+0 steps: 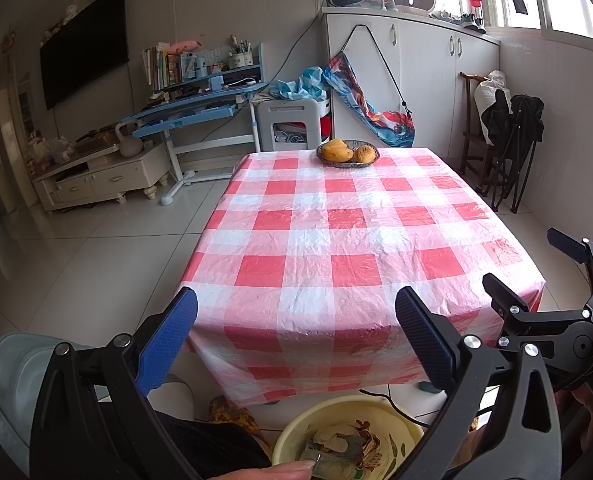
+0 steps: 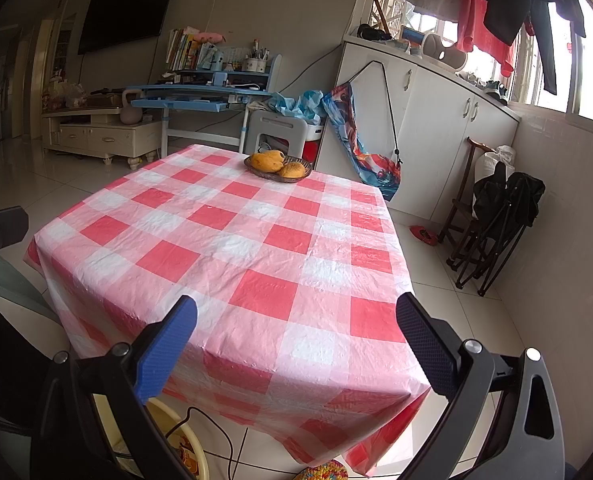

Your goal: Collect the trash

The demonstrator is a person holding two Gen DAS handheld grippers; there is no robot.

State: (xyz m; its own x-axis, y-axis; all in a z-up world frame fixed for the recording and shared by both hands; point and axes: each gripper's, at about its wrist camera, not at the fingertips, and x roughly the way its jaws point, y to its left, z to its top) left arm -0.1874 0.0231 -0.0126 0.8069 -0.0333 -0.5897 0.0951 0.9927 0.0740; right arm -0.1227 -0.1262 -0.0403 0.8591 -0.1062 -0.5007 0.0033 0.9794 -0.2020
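Note:
A pale yellow basin (image 1: 296, 424) stands on the floor below the table's near edge, with crumpled wrappers and scraps (image 1: 344, 444) inside; its rim also shows in the right wrist view (image 2: 184, 436). My left gripper (image 1: 296, 320) is open and empty, held above the basin at the table's near edge. My right gripper (image 2: 296, 320) is open and empty, over the table's near corner; it appears at the right of the left wrist view (image 1: 524, 268). The red-and-white checked tablecloth (image 1: 336, 232) bears no loose trash.
A dark bowl of mangoes (image 1: 347, 153) sits at the table's far edge, also in the right wrist view (image 2: 277, 166). A black cable (image 2: 216, 432) runs over the floor by the basin. Folded chairs (image 2: 492, 224) stand right; a blue desk (image 1: 200, 112) behind.

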